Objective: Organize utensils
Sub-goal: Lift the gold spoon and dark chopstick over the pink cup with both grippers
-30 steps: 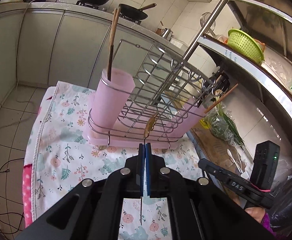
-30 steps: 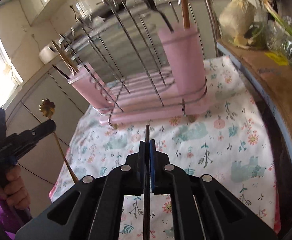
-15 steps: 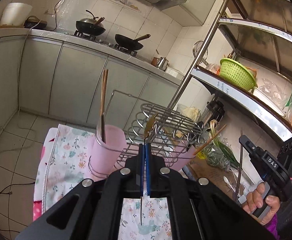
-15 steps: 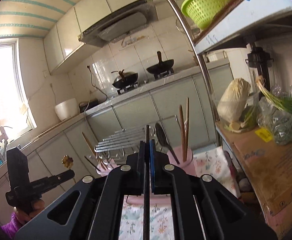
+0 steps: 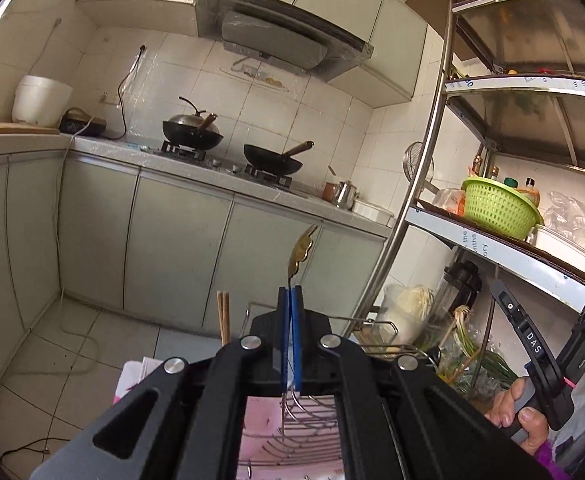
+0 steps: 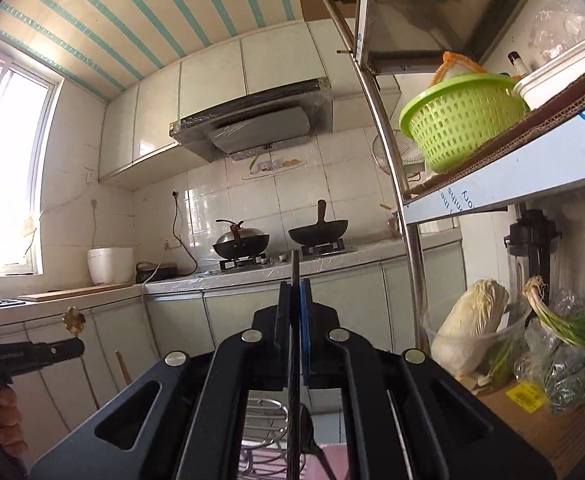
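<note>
L tongs [image 5: 290, 300] pinch gold flower-end spoon [image 5: 301, 250], R tongs [image 6: 294, 300] pinch dark utensil [image 6: 294, 268], both above wire rack [image 5: 304, 428] prob. for slotting in.

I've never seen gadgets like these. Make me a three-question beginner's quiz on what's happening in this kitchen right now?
1. True or false: the left gripper is shut on a gold utensil with a flower-shaped end.
2. What does the right gripper hold? A) a slim dark utensil B) a green onion C) nothing
3. Fill in: on the stove, the wok nearer the white rice cooker wears a ____, while the other wok is uncovered.

Key: 1. True. 2. A; it sticks out beyond the shut jaws. 3. Lid.
</note>
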`<state>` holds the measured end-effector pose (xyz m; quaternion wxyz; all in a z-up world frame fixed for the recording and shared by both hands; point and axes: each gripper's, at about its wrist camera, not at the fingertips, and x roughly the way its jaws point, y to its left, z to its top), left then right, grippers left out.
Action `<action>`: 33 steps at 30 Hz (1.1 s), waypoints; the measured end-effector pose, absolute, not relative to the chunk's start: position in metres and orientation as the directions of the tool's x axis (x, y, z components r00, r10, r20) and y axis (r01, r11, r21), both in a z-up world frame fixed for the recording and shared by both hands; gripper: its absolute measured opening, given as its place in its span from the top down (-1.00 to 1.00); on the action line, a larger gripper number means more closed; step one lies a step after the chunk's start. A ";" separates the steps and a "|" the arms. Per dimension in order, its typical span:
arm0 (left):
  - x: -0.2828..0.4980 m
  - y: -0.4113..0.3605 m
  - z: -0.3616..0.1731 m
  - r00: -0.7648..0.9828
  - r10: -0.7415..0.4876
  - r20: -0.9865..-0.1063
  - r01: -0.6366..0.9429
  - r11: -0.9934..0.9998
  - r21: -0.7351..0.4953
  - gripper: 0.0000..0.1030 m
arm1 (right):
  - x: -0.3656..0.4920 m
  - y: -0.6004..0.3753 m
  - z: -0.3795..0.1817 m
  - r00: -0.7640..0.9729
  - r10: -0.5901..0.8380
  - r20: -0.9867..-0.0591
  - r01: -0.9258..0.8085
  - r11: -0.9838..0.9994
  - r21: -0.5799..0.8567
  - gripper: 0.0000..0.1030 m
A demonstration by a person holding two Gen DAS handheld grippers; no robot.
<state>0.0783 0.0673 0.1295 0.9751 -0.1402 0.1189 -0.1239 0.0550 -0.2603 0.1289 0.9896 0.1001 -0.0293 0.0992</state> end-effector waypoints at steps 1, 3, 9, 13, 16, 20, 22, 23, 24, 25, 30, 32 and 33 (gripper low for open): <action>0.082 0.067 0.129 0.946 -0.262 -0.190 0.199 0.934 -0.297 0.98 | 0.059 -0.259 0.128 0.979 0.184 0.087 -0.197 0.963 0.182 0.91; 0.091 0.067 0.128 0.953 -0.244 -0.177 0.187 0.939 -0.288 0.98 | 0.069 -0.256 0.126 0.980 0.169 0.104 -0.184 0.970 0.156 0.91; 0.113 0.058 0.109 0.959 -0.214 -0.184 0.164 0.954 -0.252 0.98 | 0.088 -0.250 0.113 0.978 0.156 0.135 -0.171 0.979 0.107 0.91; 0.116 0.047 0.090 0.959 -0.203 -0.198 0.162 0.965 -0.208 0.98 | 0.097 -0.250 0.101 0.979 0.151 0.135 -0.166 0.981 0.101 0.91; 0.116 0.041 0.078 0.957 -0.204 -0.208 0.164 0.967 -0.194 0.98 | 0.099 -0.248 0.094 0.979 0.149 0.140 -0.162 0.983 0.089 0.91; 0.116 0.040 0.067 0.951 -0.207 -0.232 0.162 0.967 -0.196 0.98 | 0.097 -0.245 0.086 0.978 0.146 0.151 -0.159 0.984 0.082 0.91; 0.116 0.041 0.063 0.947 -0.209 -0.243 0.162 0.966 -0.202 0.98 | 0.094 -0.246 0.084 0.978 0.141 0.153 -0.156 0.984 0.084 0.91; 0.115 0.042 0.060 0.946 -0.209 -0.249 0.160 0.966 -0.204 0.98 | 0.092 -0.248 0.084 0.978 0.142 0.153 -0.157 0.983 0.091 0.91; 0.115 0.042 0.059 0.944 -0.211 -0.253 0.160 0.965 -0.208 0.98 | 0.089 -0.249 0.084 0.978 0.142 0.152 -0.158 0.983 0.095 0.91; 0.115 0.042 0.056 0.942 -0.215 -0.256 0.162 0.964 -0.212 0.98 | 0.086 -0.251 0.085 0.978 0.143 0.153 -0.160 0.982 0.099 0.91; 0.111 0.042 0.049 0.940 -0.213 -0.268 0.160 0.965 -0.209 0.98 | 0.082 -0.258 0.088 0.979 0.151 0.137 -0.167 0.980 0.111 0.91; 0.110 0.042 0.047 0.941 -0.211 -0.265 0.158 0.965 -0.207 0.98 | 0.084 -0.261 0.089 0.979 0.161 0.128 -0.176 0.977 0.121 0.91; 0.111 0.043 0.047 0.941 -0.211 -0.266 0.157 0.965 -0.209 0.98 | 0.084 -0.262 0.090 0.979 0.155 0.133 -0.171 0.978 0.117 0.91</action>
